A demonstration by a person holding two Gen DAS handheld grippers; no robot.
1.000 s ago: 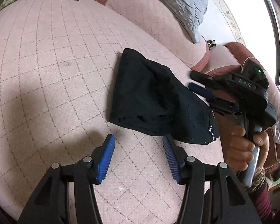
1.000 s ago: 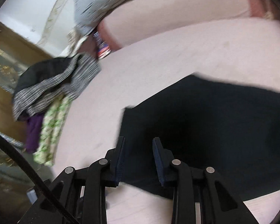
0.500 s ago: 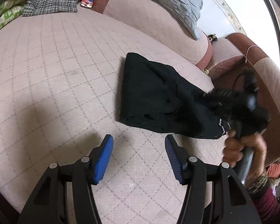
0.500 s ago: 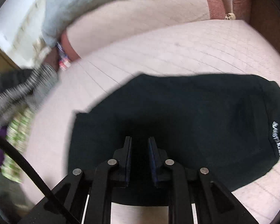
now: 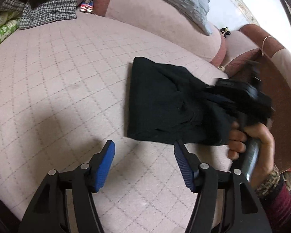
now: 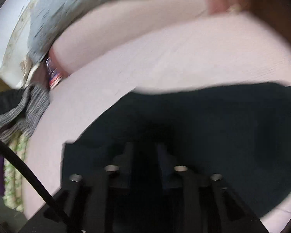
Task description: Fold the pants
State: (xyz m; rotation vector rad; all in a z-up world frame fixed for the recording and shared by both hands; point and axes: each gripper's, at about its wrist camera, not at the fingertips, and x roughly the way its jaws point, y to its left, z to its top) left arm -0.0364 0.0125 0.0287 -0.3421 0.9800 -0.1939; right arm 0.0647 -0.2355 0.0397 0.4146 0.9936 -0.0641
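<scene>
Folded black pants (image 5: 164, 101) parked on the sofa seat (image 5: 58, 77). Left tongs (image 5: 143, 165) spreading, empty — right tongs (image 6: 143, 155) opening over the cloth, probably letting go.

Both views downward, sharing pants (image 5: 164, 101)

You're looking at black pants (image 5: 164, 101) lying folded into a compact, roughly rectangular bundle on the pink quilted sofa seat (image 5: 67, 77), sitting at about three o'clock in the left wrist view. Their surface is rumpling into soft creases. In the blurred right wrist view they (image 6: 213, 120) are filling the lower half.
</scene>
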